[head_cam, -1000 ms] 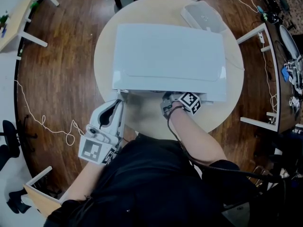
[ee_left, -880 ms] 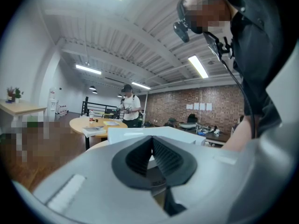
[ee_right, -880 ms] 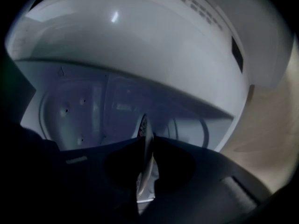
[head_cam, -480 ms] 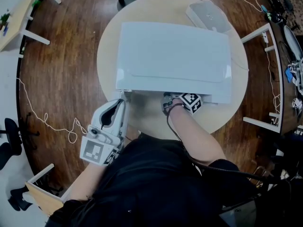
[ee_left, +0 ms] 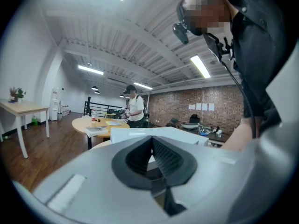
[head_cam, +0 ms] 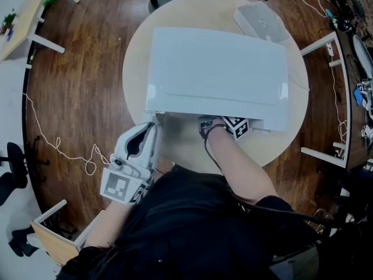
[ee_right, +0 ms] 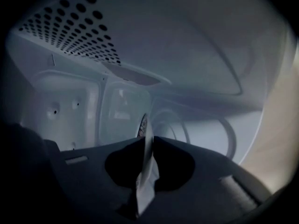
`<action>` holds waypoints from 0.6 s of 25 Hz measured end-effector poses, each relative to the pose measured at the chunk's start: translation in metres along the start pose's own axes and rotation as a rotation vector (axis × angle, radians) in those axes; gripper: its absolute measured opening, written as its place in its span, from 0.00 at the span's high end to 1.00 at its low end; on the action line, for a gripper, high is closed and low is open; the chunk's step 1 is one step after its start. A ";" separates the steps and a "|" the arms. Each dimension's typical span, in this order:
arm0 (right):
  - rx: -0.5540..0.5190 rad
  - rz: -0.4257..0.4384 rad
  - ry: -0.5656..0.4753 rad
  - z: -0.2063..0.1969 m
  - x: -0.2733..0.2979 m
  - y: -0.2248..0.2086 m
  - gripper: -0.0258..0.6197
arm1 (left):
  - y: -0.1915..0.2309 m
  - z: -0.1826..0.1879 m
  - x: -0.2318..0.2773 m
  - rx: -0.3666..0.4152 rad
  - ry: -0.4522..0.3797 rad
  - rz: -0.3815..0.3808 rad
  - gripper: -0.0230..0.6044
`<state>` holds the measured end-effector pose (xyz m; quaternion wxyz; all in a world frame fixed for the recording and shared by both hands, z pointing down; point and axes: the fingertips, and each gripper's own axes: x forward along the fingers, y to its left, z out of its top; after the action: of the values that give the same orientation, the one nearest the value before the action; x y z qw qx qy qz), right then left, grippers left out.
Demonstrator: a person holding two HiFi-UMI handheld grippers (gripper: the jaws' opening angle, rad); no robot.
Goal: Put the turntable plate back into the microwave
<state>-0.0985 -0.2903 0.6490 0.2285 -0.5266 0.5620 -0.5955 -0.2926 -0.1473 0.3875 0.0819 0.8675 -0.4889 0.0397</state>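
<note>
The white microwave stands on a round table, its front facing me. My right gripper reaches into its open cavity; only the marker cube shows in the head view. It is shut on the clear glass turntable plate, gripped by its rim and seen edge-on, with the plate's rings spreading to the right inside the cavity. My left gripper rests by the microwave's front left corner. Its jaws are shut, and I see nothing between the pads.
A white lidded container sits at the table's back right, behind the microwave. White table legs stand to the right and cables lie on the wooden floor. The perforated cavity ceiling is just above the plate. A person stands far off in the left gripper view.
The right gripper's cube sits slightly further under the microwave's front edge. The left gripper has stayed where it was.
</note>
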 end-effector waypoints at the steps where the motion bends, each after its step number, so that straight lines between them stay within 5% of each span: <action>1: 0.007 -0.004 -0.011 0.001 0.000 -0.001 0.92 | 0.000 0.000 0.000 0.000 0.002 0.003 0.95; 15: 0.070 -0.073 -0.055 0.005 0.002 -0.019 0.91 | -0.004 -0.010 -0.001 0.007 0.043 0.027 0.95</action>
<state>-0.0891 -0.2890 0.6661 0.2403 -0.5546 0.5149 -0.6079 -0.2899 -0.1426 0.3970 0.0887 0.8602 -0.4985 0.0611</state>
